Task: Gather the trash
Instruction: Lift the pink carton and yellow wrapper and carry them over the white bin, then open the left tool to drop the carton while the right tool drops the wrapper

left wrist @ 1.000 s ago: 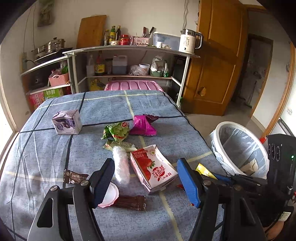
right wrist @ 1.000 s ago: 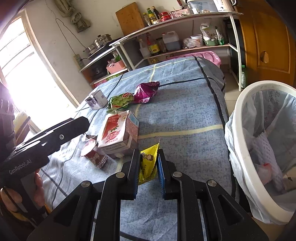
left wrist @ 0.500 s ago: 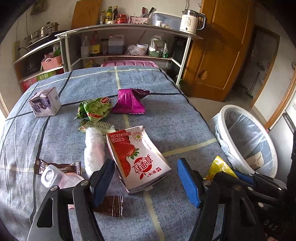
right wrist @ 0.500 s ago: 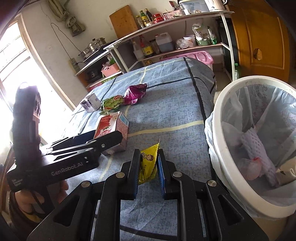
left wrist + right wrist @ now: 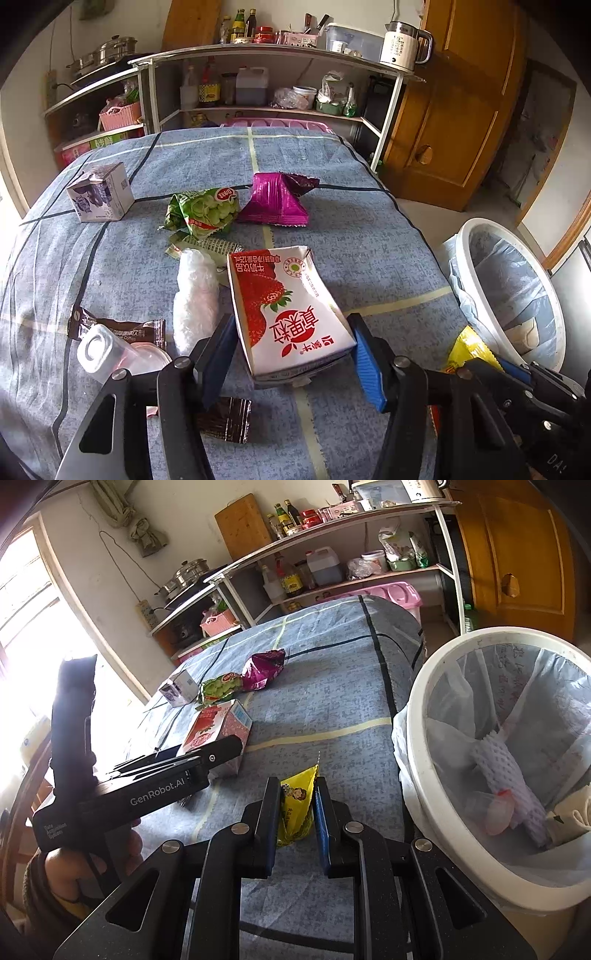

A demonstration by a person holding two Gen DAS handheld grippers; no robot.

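Observation:
My left gripper is open, its fingers on either side of the near end of a red strawberry milk carton lying on the blue tablecloth. My right gripper is shut on a yellow snack wrapper, held above the table edge just left of the white lined trash bin. The wrapper and bin also show at the right of the left wrist view. The carton and left gripper show in the right wrist view.
On the table lie a white foam net, brown wrappers, a clear plastic cup, a green bag, a magenta bag and a purple carton. Shelves stand behind; a wooden door is at right.
My left gripper has moved forward until its fingers flank the strawberry carton. My right gripper has carried the yellow wrapper toward the bin, which now looms larger.

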